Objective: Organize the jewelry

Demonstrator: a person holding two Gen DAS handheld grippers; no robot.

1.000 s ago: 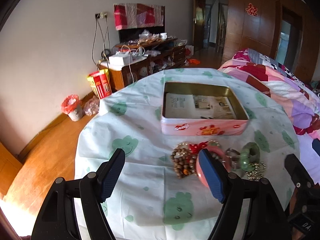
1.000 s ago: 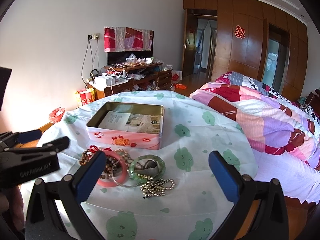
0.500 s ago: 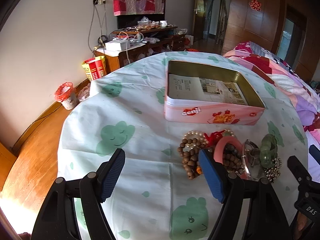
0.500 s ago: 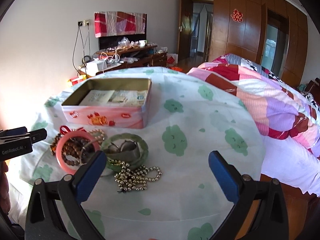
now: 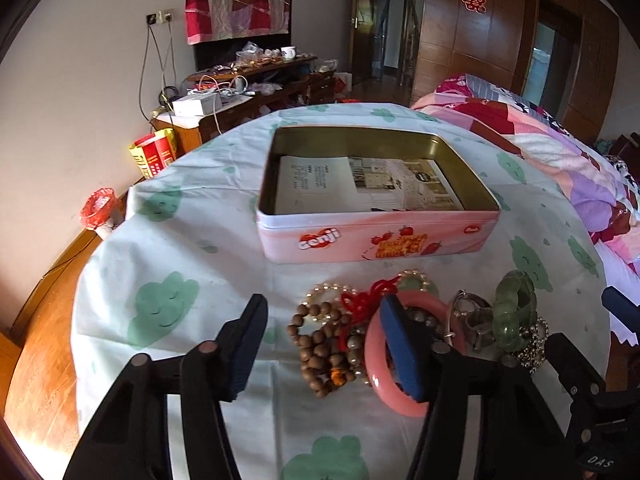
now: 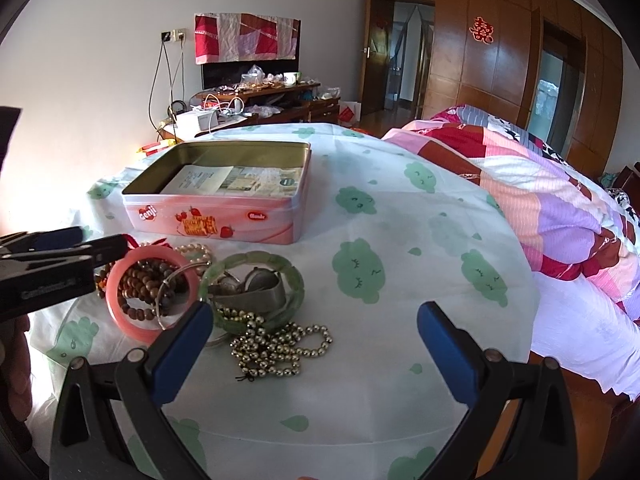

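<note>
Pink metal, with a gold inside, makes the rectangular biscuit tin (image 5: 376, 236); it stands open, well beyond the fingers of both grippers, on the round table under a white cloth with green cloud faces (image 5: 160, 308). A printed paper sheet (image 5: 360, 188) lies flat on its bottom, and no jewelry is in it yet, so I judge the task is at its beginning.

All the jewelry lies in one heap between the tin and the fingers. The smooth pink bangle (image 5: 396, 360) is rigid and thick; the right finger (image 5: 400, 348) of the left gripper (image 5: 320, 344) stands inside its ring or in front of it, I cannot tell which, and the left finger stands outside on bare cloth. The jaws of this gripper have just been closing, but they are apart now and the pads do not press on anything. The brown wooden bead bracelet (image 5: 320, 344) lies between them, partly under the bangle.

For a good grip I would close on one round side of the bangle only and lift slowly, because the beads and the thin wire ring (image 6: 176, 292) go through it and may come up together.

The right gripper (image 6: 312, 344) is wide open. Just beyond its fingers lies the green jade-like segmented bracelet (image 6: 292, 276), with a grey metal watch (image 6: 256, 292) inside it. Between its fingers is the loose string of small shiny metal beads (image 6: 276, 348), which is soft and will slip. The small pearl bracelet (image 6: 198, 252) and the red knotted cord (image 5: 360, 300) lie nearest the tin.
</note>
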